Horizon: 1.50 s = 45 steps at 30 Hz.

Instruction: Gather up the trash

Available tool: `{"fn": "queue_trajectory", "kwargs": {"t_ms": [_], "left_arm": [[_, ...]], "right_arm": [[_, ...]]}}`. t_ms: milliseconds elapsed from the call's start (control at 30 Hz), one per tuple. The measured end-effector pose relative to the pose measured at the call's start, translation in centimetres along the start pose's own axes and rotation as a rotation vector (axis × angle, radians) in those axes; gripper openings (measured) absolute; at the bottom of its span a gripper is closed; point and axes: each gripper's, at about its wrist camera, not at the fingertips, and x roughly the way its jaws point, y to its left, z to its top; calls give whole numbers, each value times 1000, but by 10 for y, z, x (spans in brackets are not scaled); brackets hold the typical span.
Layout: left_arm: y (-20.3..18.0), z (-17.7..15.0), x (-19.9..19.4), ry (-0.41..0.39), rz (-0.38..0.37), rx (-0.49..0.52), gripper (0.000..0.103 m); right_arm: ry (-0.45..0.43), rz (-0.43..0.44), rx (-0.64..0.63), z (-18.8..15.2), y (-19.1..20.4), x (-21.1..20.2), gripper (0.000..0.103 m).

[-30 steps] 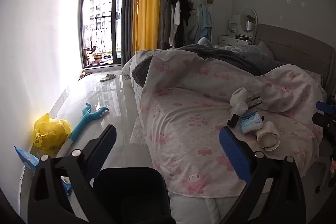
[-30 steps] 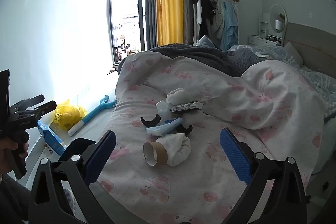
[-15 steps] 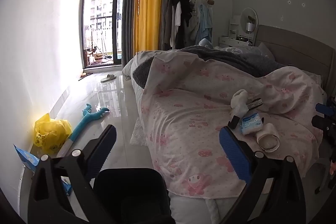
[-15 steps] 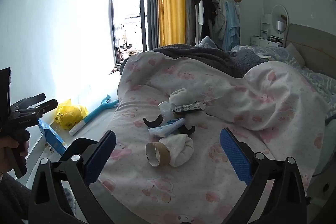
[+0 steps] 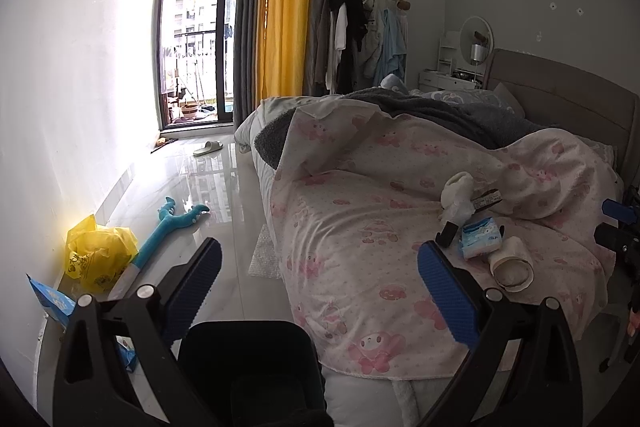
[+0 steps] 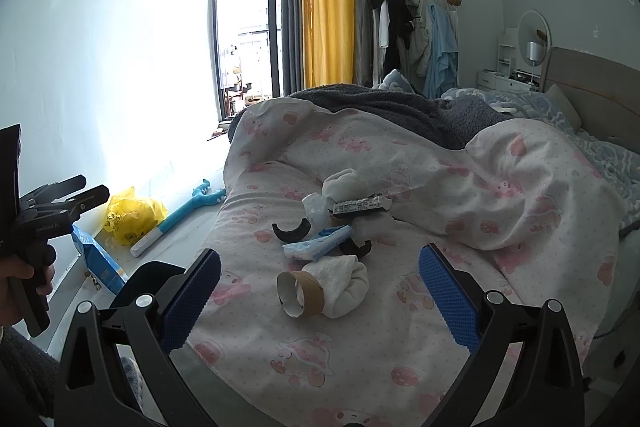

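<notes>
Since the right gripper [image 6: 320,291] gapes wide and empty, like the left gripper [image 5: 318,281] over the black bin [image 5: 248,367], it should descend squarely over the cardboard tape core [image 6: 300,294] lying on the pink quilt [image 6: 400,327], touching the white wad [image 6: 344,285], pinching its rim only.

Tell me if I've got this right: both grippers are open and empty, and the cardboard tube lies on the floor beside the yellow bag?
Not quite. The cardboard tube lies on the bed's pink quilt, as the right wrist view shows. The rest is right.
</notes>
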Motion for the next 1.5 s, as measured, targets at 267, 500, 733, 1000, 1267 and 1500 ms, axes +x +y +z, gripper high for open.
{"fn": "queue_trajectory", "kwargs": {"t_ms": [267, 500, 733, 1000, 1267, 1500], "left_arm": [[2, 0, 0, 3, 1, 0, 100], [3, 0, 0, 9, 0, -2, 100], [2, -2, 1, 10, 2, -1, 100], [2, -2, 1, 9, 1, -1, 100], [2, -2, 1, 9, 2, 0, 100], [2, -1, 2, 10, 1, 0, 100]], "right_arm": [[0, 3, 2, 0, -1, 0, 100], [0, 5, 2, 1, -1, 0, 100], [0, 5, 4, 1, -1, -1, 100], [-1, 8, 10, 2, -2, -1, 100], [-1, 9, 11, 2, -2, -1, 100], [-1, 9, 13, 2, -2, -1, 100]]}}
